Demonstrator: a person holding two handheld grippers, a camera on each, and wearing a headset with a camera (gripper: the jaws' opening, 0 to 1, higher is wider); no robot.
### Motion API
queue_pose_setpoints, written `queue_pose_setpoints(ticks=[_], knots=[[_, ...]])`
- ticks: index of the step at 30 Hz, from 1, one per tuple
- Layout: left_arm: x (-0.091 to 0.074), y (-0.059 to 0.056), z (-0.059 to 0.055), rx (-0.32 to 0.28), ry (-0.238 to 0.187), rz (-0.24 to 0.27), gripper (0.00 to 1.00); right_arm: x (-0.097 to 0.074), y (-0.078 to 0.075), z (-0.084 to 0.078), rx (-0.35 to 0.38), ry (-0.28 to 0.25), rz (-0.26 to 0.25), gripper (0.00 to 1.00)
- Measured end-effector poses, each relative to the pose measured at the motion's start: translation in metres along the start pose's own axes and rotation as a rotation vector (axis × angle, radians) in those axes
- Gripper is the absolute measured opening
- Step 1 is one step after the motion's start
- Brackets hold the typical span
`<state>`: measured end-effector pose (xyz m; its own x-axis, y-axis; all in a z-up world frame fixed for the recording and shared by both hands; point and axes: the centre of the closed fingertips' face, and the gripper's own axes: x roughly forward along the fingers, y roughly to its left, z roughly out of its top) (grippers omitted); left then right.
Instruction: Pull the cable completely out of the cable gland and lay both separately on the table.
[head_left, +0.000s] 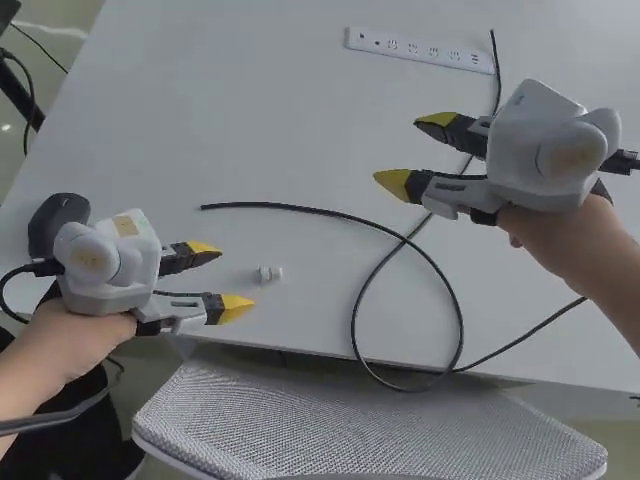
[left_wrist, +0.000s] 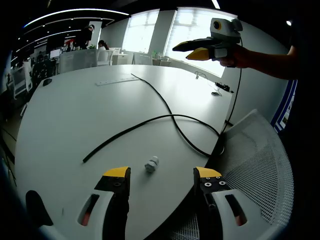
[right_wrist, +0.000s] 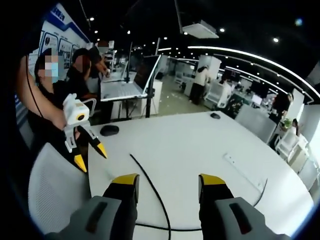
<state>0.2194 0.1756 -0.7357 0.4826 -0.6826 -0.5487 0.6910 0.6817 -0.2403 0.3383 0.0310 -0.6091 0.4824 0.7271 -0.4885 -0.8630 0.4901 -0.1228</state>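
Observation:
A small white cable gland (head_left: 268, 273) lies by itself on the white table (head_left: 250, 120), also seen just ahead of my left jaws (left_wrist: 151, 164). The black cable (head_left: 330, 215) lies apart from it, one free end at the left, the rest looping over the table's front edge (left_wrist: 150, 121) (right_wrist: 150, 187). My left gripper (head_left: 218, 277) hovers just left of the gland, open and empty (left_wrist: 161, 176). My right gripper (head_left: 418, 152) is raised above the cable at the right, open and empty (right_wrist: 167, 181).
A white power strip (head_left: 420, 50) lies at the far side of the table with a black cord. A dark mouse (head_left: 58, 215) sits at the left edge. A grey mesh chair (head_left: 370, 425) stands below the front edge. Other people stand at desks in the background.

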Motion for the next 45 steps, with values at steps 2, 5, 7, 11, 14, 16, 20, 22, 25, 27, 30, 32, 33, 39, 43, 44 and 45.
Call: queue_pose_setpoints(ticks=[2,5,7,11,14,16,20,22,25,27,30,32,33,39,43,44,45], knots=[[-0.002,-0.001,0.004,-0.007,-0.009,0.004,0.53,-0.012,-0.002,-0.004,0.037,-0.016,-0.014,0.48],[-0.005,-0.001,0.008,-0.015,-0.023,0.017,0.58,-0.029,-0.005,-0.015,0.087,-0.026,-0.037,0.51],[-0.009,-0.002,0.01,-0.024,-0.031,0.023,0.6,-0.039,-0.006,-0.025,0.134,-0.026,-0.052,0.53],[-0.014,0.0,0.014,-0.044,-0.051,0.044,0.63,-0.057,-0.005,-0.046,0.197,-0.031,-0.06,0.57],[-0.016,0.0,0.017,-0.045,-0.058,0.051,0.66,-0.068,-0.001,-0.066,0.255,-0.013,-0.052,0.62],[-0.018,-0.001,0.019,-0.042,-0.063,0.05,0.68,-0.074,0.003,-0.075,0.276,-0.021,-0.043,0.65],[-0.023,-0.004,0.022,-0.036,-0.063,0.047,0.69,-0.083,0.01,-0.091,0.304,-0.005,-0.035,0.69],[-0.025,-0.005,0.023,-0.037,-0.064,0.049,0.71,-0.087,0.014,-0.097,0.322,-0.007,-0.03,0.7],[-0.027,-0.006,0.024,-0.045,-0.067,0.048,0.74,-0.091,0.021,-0.103,0.332,-0.006,-0.024,0.72],[-0.028,-0.008,0.024,-0.048,-0.068,0.044,0.76,-0.093,0.027,-0.107,0.331,0.004,-0.013,0.73],[-0.031,-0.011,0.025,-0.058,-0.075,0.043,0.77,-0.097,0.037,-0.119,0.327,0.029,0.004,0.74],[-0.034,-0.012,0.026,-0.063,-0.081,0.051,0.79,-0.098,0.041,-0.125,0.328,0.04,0.013,0.75],[-0.035,-0.013,0.026,-0.069,-0.086,0.052,0.8,-0.099,0.041,-0.132,0.33,0.046,0.018,0.76],[-0.035,-0.015,0.018,-0.074,-0.071,0.05,0.83,-0.101,0.051,-0.152,0.341,0.079,0.034,0.81],[-0.032,-0.02,0.012,-0.072,-0.05,0.047,0.88,-0.1,0.057,-0.158,0.346,0.093,0.046,0.85],[-0.031,-0.021,0.009,-0.063,-0.042,0.046,0.89,-0.1,0.059,-0.159,0.344,0.098,0.05,0.87],[-0.031,-0.022,0.009,-0.061,-0.041,0.046,0.9,-0.101,0.061,-0.158,0.343,0.101,0.052,0.89]])
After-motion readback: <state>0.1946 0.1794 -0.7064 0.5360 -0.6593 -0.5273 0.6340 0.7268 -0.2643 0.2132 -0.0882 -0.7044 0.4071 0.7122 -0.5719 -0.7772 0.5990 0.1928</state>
